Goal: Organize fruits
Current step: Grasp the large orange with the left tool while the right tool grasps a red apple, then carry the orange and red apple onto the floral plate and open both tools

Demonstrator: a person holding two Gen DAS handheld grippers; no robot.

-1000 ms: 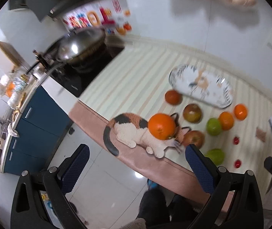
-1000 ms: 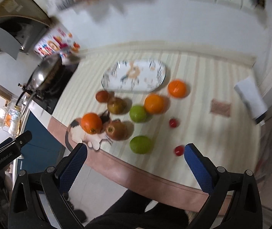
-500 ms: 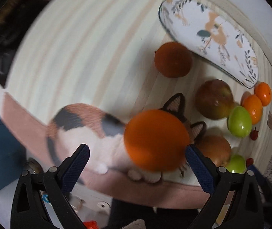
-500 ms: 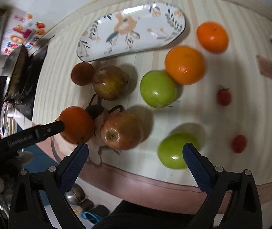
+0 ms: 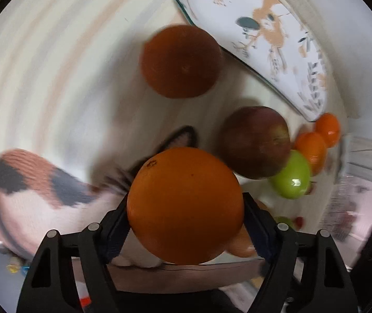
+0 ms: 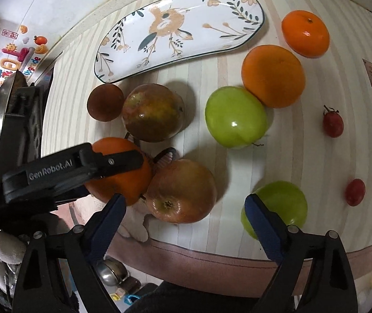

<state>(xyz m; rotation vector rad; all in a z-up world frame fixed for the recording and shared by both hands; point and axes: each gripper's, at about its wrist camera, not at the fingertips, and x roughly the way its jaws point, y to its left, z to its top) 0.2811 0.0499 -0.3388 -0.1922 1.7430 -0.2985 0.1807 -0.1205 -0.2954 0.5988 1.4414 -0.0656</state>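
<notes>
Two grippers close at once: the left gripper (image 5: pixel 186 224) narrows its jaws around the orange (image 5: pixel 186 206) at lower centre, pads seemingly at its sides, while the right gripper (image 6: pixel 184 210), still wide, straddles the red apple (image 6: pixel 182 191) just ahead.

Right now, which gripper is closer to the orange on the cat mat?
Left. The left gripper straddles the orange, jaws closing; the right gripper hovers beside it, above the red apple.
</notes>
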